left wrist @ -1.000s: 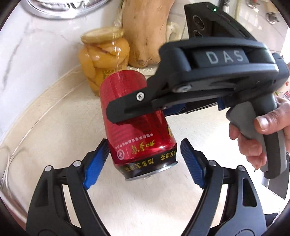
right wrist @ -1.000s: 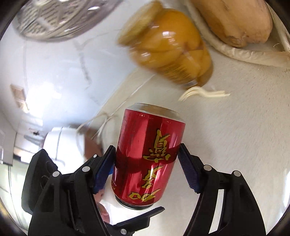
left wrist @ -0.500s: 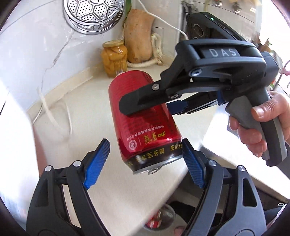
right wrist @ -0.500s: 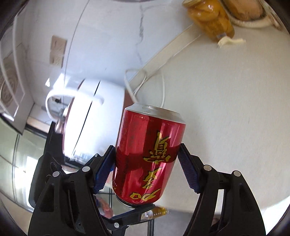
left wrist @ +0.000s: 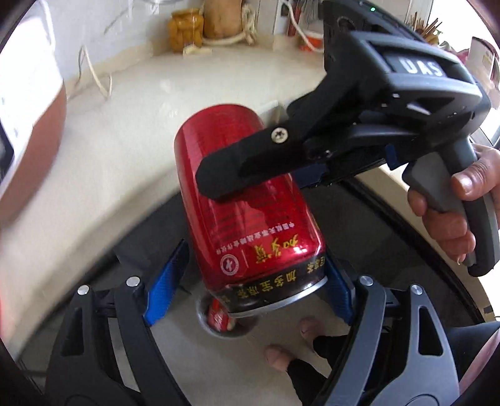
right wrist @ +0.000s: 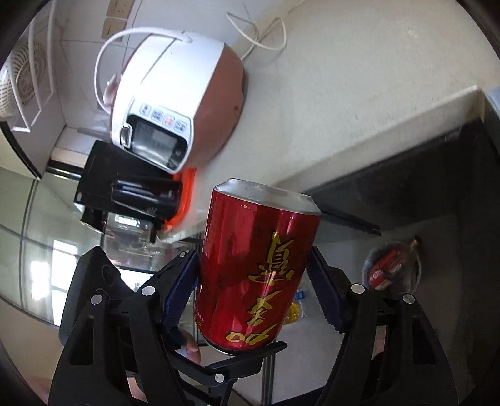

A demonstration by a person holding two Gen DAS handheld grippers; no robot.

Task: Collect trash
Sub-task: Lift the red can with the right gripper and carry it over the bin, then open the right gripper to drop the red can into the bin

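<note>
A red drink can (right wrist: pixel 256 271) with gold characters is clamped between the blue pads of my right gripper (right wrist: pixel 253 284), held in the air past the counter's edge. In the left wrist view the same can (left wrist: pixel 247 225) hangs tilted with the right gripper's black finger (left wrist: pixel 247 168) across it. My left gripper (left wrist: pixel 250 281) is open; its blue pads (left wrist: pixel 165 281) flank the can's lower end without clear contact. A small bin (left wrist: pixel 218 321) on the floor holds another red can; it also shows in the right wrist view (right wrist: pixel 390 268).
A beige counter (left wrist: pixel 125 125) carries a white and brown rice cooker (right wrist: pixel 175 103), a jar of peaches (left wrist: pixel 184 29), a brown gourd (left wrist: pixel 225 18) and a white cord (left wrist: pixel 97 78). A dark cabinet front (right wrist: pixel 406 187) is below the counter. The person's feet (left wrist: pixel 293 340) stand on the floor.
Both grippers and the can have swung away from the counter top, out past its edge and over the floor. The floor bin has come into view below the can.
</note>
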